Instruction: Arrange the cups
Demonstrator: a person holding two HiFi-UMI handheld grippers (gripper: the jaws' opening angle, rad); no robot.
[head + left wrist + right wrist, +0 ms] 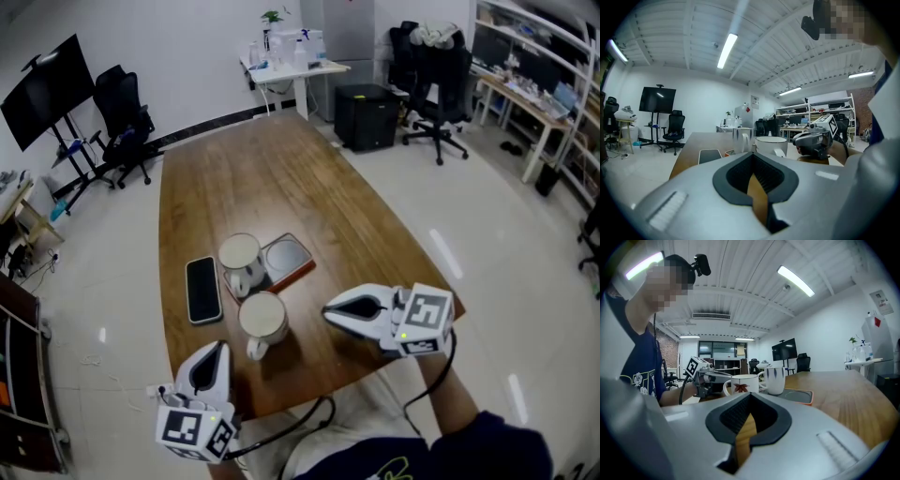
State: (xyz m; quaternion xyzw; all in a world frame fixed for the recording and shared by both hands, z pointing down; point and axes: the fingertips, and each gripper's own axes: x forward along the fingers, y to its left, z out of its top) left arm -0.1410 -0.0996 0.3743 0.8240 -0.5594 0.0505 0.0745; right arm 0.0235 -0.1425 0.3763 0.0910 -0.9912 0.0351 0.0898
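The far cup (240, 255) stands at the pad's (291, 258) left edge, with the near cup (262, 317) just beside it, toward the table's (272, 169) near edge. The left gripper (217, 349) and right gripper (328, 314) are both closed and empty, so arranging looks either finished or unstarted.

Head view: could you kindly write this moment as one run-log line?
left tool: shut, empty | right tool: shut, empty | near cup: between tools, untouched | far cup: at coaster edge

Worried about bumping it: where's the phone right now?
In the head view the phone lies flat near the left edge of the wooden table, just left of the far cup and the near cup, ahead of the left claw.
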